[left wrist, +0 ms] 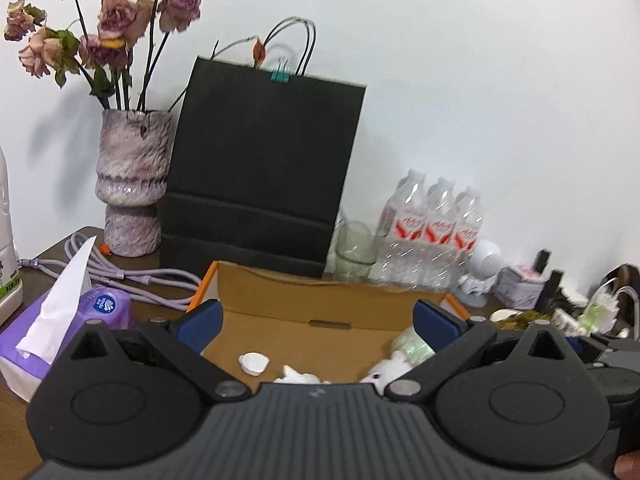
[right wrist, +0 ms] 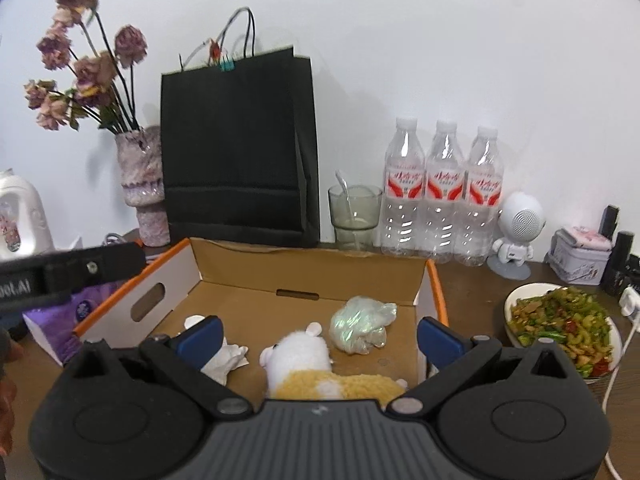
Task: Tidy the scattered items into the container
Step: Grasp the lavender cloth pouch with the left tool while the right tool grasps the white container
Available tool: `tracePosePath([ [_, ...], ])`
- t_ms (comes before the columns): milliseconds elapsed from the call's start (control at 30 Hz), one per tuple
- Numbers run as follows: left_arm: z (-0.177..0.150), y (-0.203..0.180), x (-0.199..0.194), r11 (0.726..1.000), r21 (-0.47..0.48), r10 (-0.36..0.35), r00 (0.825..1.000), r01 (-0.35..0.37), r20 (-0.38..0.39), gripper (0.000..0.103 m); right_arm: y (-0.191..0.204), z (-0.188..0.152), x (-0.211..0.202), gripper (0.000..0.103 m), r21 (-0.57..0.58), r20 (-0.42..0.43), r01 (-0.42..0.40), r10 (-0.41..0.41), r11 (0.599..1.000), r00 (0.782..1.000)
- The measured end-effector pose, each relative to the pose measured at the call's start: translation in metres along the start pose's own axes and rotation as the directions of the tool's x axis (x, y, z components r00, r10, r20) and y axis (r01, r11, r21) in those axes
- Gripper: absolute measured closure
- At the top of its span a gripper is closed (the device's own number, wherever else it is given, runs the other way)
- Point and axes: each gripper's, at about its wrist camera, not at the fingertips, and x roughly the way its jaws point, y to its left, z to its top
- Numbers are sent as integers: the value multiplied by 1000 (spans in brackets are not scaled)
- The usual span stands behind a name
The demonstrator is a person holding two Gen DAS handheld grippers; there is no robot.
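Observation:
An open cardboard box (right wrist: 308, 270) with orange-edged white sides sits on the brown table. Inside it lie a white and yellow plush toy (right wrist: 308, 364), a crumpled clear plastic bag (right wrist: 360, 326), a crumpled white tissue (right wrist: 226, 360) and a small white shell-like piece (left wrist: 253, 362). My right gripper (right wrist: 318, 338) hovers open over the box's near side, the plush below its gap, pads apart from it. My left gripper (left wrist: 316, 320) is also open above the same box (left wrist: 320, 300), nothing between its blue pads. The plush (left wrist: 386, 372) and bag (left wrist: 412, 344) show at the box's right.
Behind the box stand a black paper bag (right wrist: 236, 148), a vase of dried roses (right wrist: 144, 184), a glass with a spoon (right wrist: 354, 212), three water bottles (right wrist: 442, 192) and a white robot-shaped speaker (right wrist: 518, 232). A purple tissue pack (left wrist: 68, 332) lies left; a plate of food (right wrist: 564, 326) sits right.

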Motion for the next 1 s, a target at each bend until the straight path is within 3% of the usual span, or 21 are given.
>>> tracePosePath([
  [200,3,2,-48,1000,11,-19,999,18,51,0,-5,-10,-46,0,-20,49,10,-9,1000,999],
  [433,-14,17,-98,997,72,38,999,-41,38,0,-11,-44,-97,0,-61,35,43,-41,997,999],
  [567,-35,22,-120,995,89,55,998,-53,-21,0,-10,-69,-119,0,-83,4,51,-51,995,999],
  [733,-69,12,-136,996,92,20,992,-9,-121,0,-6,-104,-135,0,-80,-55,51,-55,996,997],
  [900,-108,-13,-130,994,107,9,968,18,-250,0,-6,-137,-141,0,-50,-115,47,-53,998,992],
  [1000,-128,-29,-124,991,134,56,952,-16,-301,0,-6,-149,-145,0,-34,-129,36,-41,999,991],
])
